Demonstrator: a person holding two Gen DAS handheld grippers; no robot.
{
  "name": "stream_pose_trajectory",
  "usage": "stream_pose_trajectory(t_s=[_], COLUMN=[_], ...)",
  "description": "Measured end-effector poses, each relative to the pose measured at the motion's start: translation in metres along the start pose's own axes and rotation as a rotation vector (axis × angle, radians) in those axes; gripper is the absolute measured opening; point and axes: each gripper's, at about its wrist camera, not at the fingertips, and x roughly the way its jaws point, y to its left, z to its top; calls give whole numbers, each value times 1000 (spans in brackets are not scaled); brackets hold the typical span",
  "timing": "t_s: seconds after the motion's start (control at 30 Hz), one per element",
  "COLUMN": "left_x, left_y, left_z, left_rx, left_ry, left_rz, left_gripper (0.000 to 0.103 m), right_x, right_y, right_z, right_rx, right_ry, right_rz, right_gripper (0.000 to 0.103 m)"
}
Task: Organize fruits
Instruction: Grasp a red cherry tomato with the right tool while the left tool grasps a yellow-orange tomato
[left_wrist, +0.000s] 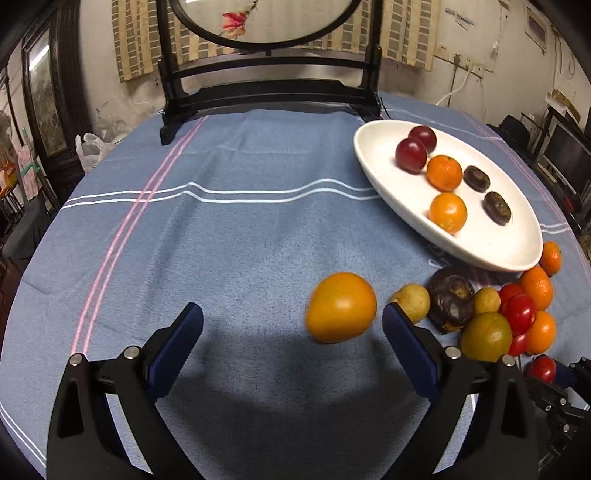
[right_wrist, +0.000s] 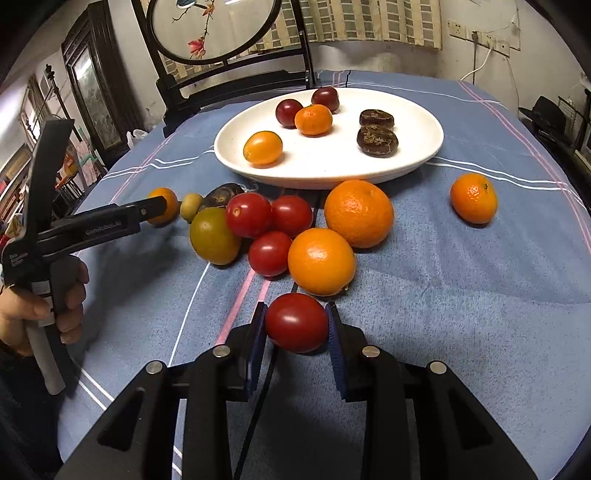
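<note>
My left gripper (left_wrist: 291, 314) is open, its fingers on either side of an orange kumquat (left_wrist: 340, 307) that lies on the blue cloth, nearer the right finger. My right gripper (right_wrist: 295, 325) is shut on a red cherry tomato (right_wrist: 296, 322), which also shows in the left wrist view (left_wrist: 542, 369). A white oval plate (right_wrist: 417, 162) holds two red plums, a mandarin (right_wrist: 313, 119), a kumquat (right_wrist: 262, 147) and two dark brown fruits. The left gripper also shows from the side in the right wrist view (right_wrist: 159, 206).
Loose fruit lies in front of the plate: three cherry tomatoes (right_wrist: 269, 225), two oranges (right_wrist: 358, 212), a green-orange citrus (right_wrist: 214, 236), a small yellow fruit (left_wrist: 412, 301), a dark brown fruit (left_wrist: 450, 299). One mandarin (right_wrist: 474, 198) lies apart at right. A dark wooden screen stand (left_wrist: 266, 92) stands behind.
</note>
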Motion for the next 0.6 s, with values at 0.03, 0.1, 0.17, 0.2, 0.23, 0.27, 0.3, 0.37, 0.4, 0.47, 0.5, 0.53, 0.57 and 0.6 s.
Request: stream_pose_trajectory(t_s=[0.03,0.1,0.17,0.2,0.23,0.27,0.3,0.37,0.4,0.47,0.5,0.53,0.57,0.6], left_x=[1,5,9,11,13,14,16,14,13,9,6,3,-5,-11], left_y=[-2,-6,-6,-6,-7,-10,-12,-17,-17,-12,-9,-6,-4,-4], left_z=[-1,0,3,5,5,5,5,3,2,2,3,3,5,7], left_rx=[13,34,22,9,7,17,27,53,51,13,-11,-25,-36,-42], left_ry=[-2,-3,2,6,11,18,25,24,27,40,40,31,7,-12], left_rz=[2,3,-29,-54,-69,-90,-108,-115,-126,-176,-193,-199,-198,-198], left_gripper=[94,80,66,63,56,45,40,37,37,37,37,37,37,37], right_x=[0,0,0,0,0,0,0,-2,-3,-10,-14,-20,-26,-30], right_y=[0,0,1,2,2,3,3,5,6,7,7,6,5,4], right_z=[0,-1,-1,0,0,0,-1,-1,-1,1,2,5,8,12], right_rx=[1,0,-5,-8,-12,-15,-17,-24,-27,-29,-28,-26,-27,-28], right_ry=[0,0,0,0,0,0,0,0,-2,-19,-32,-49,-65,-78], right_rz=[2,5,4,2,1,-1,-3,-10,-12,-8,-7,-10,-16,-21], right_gripper=[32,32,32,32,32,32,32,32,32,32,32,32,32,32])
